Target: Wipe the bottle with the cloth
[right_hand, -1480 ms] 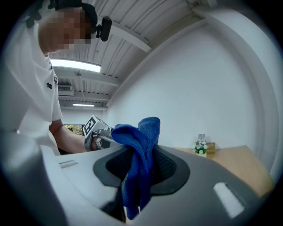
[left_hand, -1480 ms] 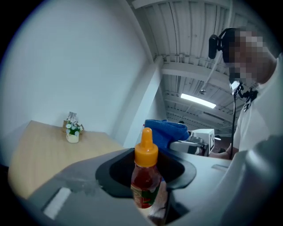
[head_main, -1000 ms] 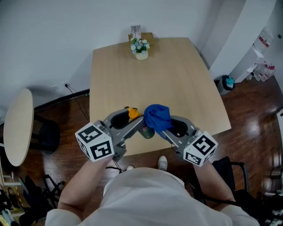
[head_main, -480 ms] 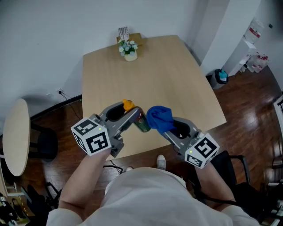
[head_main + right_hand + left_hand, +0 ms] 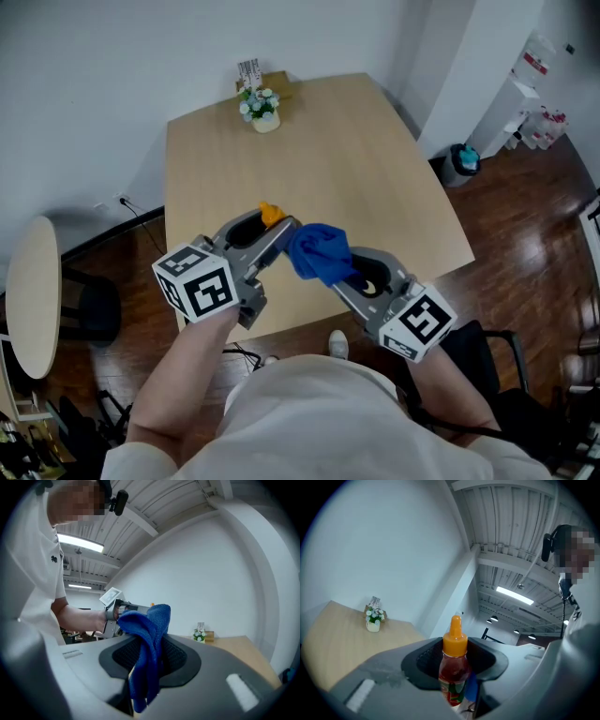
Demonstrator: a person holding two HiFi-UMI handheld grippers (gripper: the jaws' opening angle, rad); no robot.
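A small bottle (image 5: 453,672) with red contents, a green label and an orange cap (image 5: 271,214) stands upright between the jaws of my left gripper (image 5: 281,231), which is shut on it above the table's near edge. A blue cloth (image 5: 317,253) is bunched in my right gripper (image 5: 330,269), shut on it. In the head view the cloth lies against the bottle's right side and hides its body. The cloth (image 5: 147,644) hangs down between the jaws in the right gripper view, with the left gripper (image 5: 119,613) just behind it. A bit of blue (image 5: 470,688) shows beside the bottle.
The light wooden table (image 5: 319,159) carries a small white pot of flowers (image 5: 260,106) and a card holder at its far edge. A round side table (image 5: 33,295) and dark chair stand at the left. A white shelf unit (image 5: 525,80) and a bin (image 5: 462,161) are at the right.
My right gripper has carried the cloth to the left, from a gap beside the bottle onto its side. The green label seen before is now covered.
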